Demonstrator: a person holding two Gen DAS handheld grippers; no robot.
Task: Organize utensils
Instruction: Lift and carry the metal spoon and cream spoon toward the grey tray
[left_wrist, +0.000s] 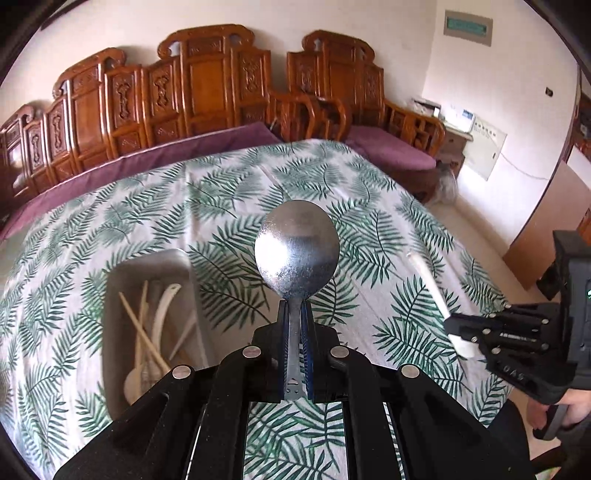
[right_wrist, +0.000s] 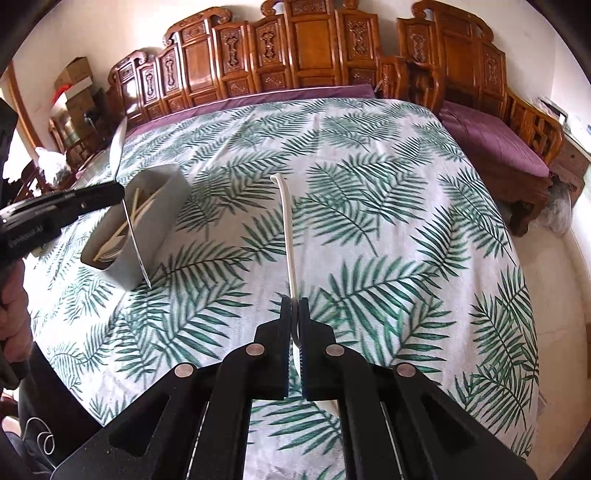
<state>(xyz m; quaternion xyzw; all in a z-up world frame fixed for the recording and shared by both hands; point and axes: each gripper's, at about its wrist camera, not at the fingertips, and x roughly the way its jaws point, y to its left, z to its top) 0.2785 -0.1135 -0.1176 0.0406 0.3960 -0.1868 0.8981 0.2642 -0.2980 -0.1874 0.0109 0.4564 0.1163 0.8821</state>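
A grey bin (left_wrist: 122, 280) holding pale wooden utensils (left_wrist: 147, 325) is seen at the left on the leaf-print counter (left_wrist: 229, 192). Right of it, a metal spoon (left_wrist: 297, 247) is gripped by its handle in the nearly closed left tongs (left_wrist: 295, 314), bowl raised above the counter. Further right, a white spoon (right_wrist: 288, 236) is clamped in the closed right tongs (right_wrist: 294, 306), its handle pointing away over the cloth.
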